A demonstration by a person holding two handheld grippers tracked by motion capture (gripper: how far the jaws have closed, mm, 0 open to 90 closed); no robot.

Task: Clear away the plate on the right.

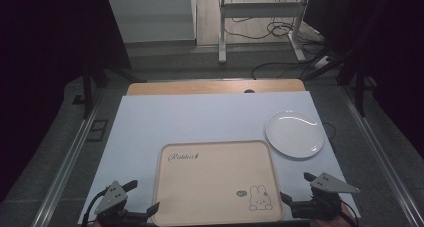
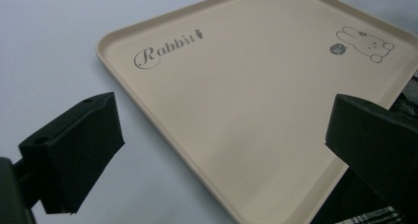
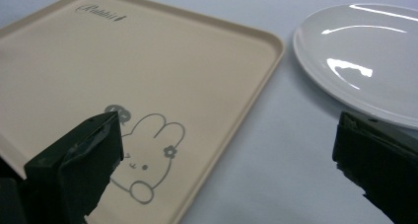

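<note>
At the near left corner of the counter [image 1: 150, 117] sits the left hand-held gripper [image 1: 141, 198], low over the pale sheet that covers the top. Its jaws stand wide apart with nothing between the pads; in the left gripper view [image 2: 222, 150] one black jaw hangs over the bare sheet and the other over the tray's near edge, so the tray's left near corner lies in the gap without being touched.

The beige tray [image 1: 175, 197] lies flat at the near middle of the counter, between the two tools. It is rectangular with rounded corners and a low raised rim, and nothing lies in it. A script word is printed at its far left corner, and a small rabbit drawing [image 1: 260, 198] sits at its near right corner; the same drawing shows on the tray [image 2: 236, 110] in the left gripper view and close up in the right gripper view, where the tray [image 3: 148, 61] runs off to the left.

Right of the tray, farther back, a white plate [image 1: 294, 134] rests on the sheet just beside the tray's far right corner, not touching it. It is bare and glossy [image 3: 374, 61].

At the near right corner sits the right hand-held gripper [image 1: 295, 189], jaws also wide, holding nothing; one jaw hangs over the rabbit drawing, the other over the sheet near the plate.
</note>
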